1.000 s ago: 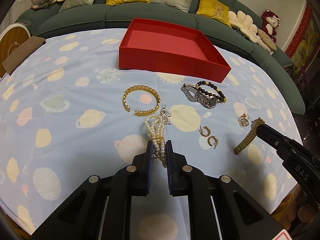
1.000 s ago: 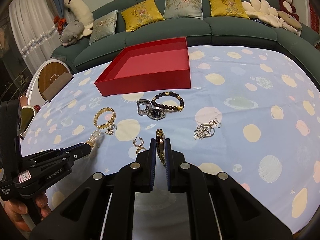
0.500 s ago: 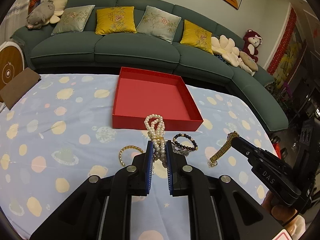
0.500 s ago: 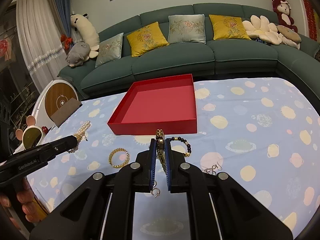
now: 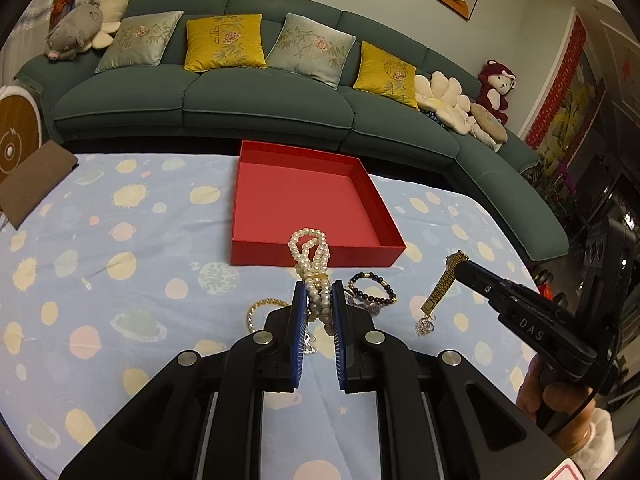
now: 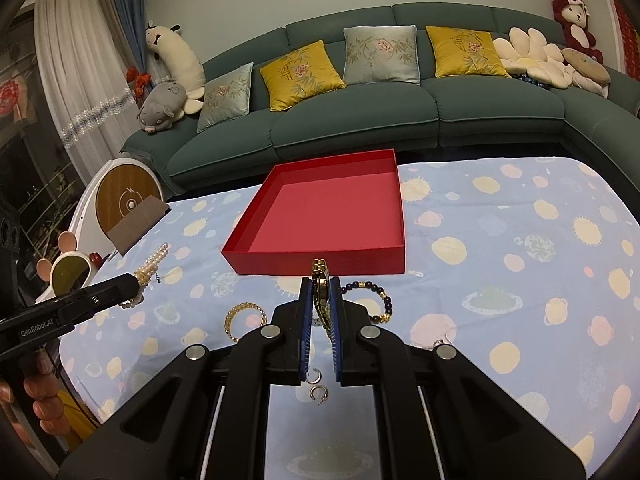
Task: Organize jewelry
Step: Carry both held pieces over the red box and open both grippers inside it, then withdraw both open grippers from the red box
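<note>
My left gripper (image 5: 317,294) is shut on a white pearl bracelet (image 5: 310,252) and holds it above the table, just short of the open red box (image 5: 304,204). My right gripper (image 6: 321,288) is shut on a gold watch (image 6: 320,276), also held in the air near the box's front wall (image 6: 316,260). The gold watch also shows hanging from the right gripper in the left wrist view (image 5: 444,284). The pearl bracelet shows in the right wrist view (image 6: 154,262). A gold bangle (image 6: 244,318) and a dark bead bracelet (image 6: 374,300) lie on the cloth below.
Two small gold hoop earrings (image 6: 316,384) and a silver trinket (image 5: 425,325) lie on the blue planet-print cloth (image 5: 120,264). A green sofa with cushions (image 5: 248,92) stands behind the table. A brown board (image 5: 32,184) lies at the table's left edge.
Both grippers have lifted their pieces off the cloth and risen, moving toward the red box. The pearl bracelet and the gold watch now hang in the air.
</note>
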A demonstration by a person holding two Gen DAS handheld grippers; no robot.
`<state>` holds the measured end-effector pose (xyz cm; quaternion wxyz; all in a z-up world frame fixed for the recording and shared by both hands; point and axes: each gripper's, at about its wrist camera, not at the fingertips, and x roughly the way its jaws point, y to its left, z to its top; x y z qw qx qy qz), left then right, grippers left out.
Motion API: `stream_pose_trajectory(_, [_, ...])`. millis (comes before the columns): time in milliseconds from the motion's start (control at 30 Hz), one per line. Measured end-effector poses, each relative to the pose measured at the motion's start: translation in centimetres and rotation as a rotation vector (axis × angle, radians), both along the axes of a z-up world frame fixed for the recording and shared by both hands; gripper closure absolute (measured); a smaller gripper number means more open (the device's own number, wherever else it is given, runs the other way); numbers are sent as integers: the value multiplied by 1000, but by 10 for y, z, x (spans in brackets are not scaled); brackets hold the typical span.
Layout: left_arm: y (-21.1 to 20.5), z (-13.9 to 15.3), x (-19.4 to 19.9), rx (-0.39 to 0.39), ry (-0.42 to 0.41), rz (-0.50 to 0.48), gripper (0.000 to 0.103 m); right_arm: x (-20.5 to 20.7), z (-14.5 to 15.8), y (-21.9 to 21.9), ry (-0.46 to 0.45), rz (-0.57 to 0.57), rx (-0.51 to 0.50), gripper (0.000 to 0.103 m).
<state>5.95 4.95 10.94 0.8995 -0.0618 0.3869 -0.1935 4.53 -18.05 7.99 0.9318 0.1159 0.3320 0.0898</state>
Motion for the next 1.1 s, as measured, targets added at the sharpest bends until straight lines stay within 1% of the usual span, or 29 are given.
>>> stream_pose_trajectory(100, [-6, 9, 26, 66, -35, 7, 93, 21, 11, -5, -1, 12, 26, 95])
stream_pose_trajectory(167, [-11, 13, 50, 95, -59, 11, 93, 41, 20, -7, -11, 14, 13, 95])
stream_pose_trajectory(300, [-28, 15, 104, 148, -98, 10, 93, 97, 27, -13, 0, 24, 28, 95])
stream_pose_trajectory(400, [-42, 8, 145, 176, -108, 18, 93, 143, 22, -15, 21, 21, 29, 95])
stream_pose_trajectory(533, [-58, -13, 195, 188, -73, 18, 93, 198, 9, -14, 52, 3, 22, 95])
stream_pose_trajectory(633, [-65, -34, 226, 196, -39, 20, 93, 227, -5, -13, 72, -13, 3, 95])
stream_pose_trajectory(800, [-71, -65, 260, 225, 12, 44, 93, 266, -30, -15, 117, -30, -14, 95])
stream_pose_trajectory(900, [-70, -78, 272, 217, 50, 66, 93, 281, -44, -17, 152, -26, -12, 95])
stream_pose_trajectory(967, [-68, -84, 275, 211, 75, 76, 93, 287, -51, -19, 164, -27, -18, 93])
stream_pose_trajectory(1000, [-68, -86, 275, 212, 77, 87, 92, 288, -52, -19, 157, -29, -24, 90])
stream_pose_trajectory(1033, [-68, -87, 274, 210, 75, 92, 89, 288, -53, -19, 151, -31, -29, 84])
stream_pose_trajectory(1067, [-67, -88, 275, 209, 75, 94, 81, 287, -52, -20, 144, -32, -30, 79])
stream_pose_trajectory(1100, [-66, -87, 274, 211, 73, 103, 75, 286, -51, -22, 133, -38, -29, 68])
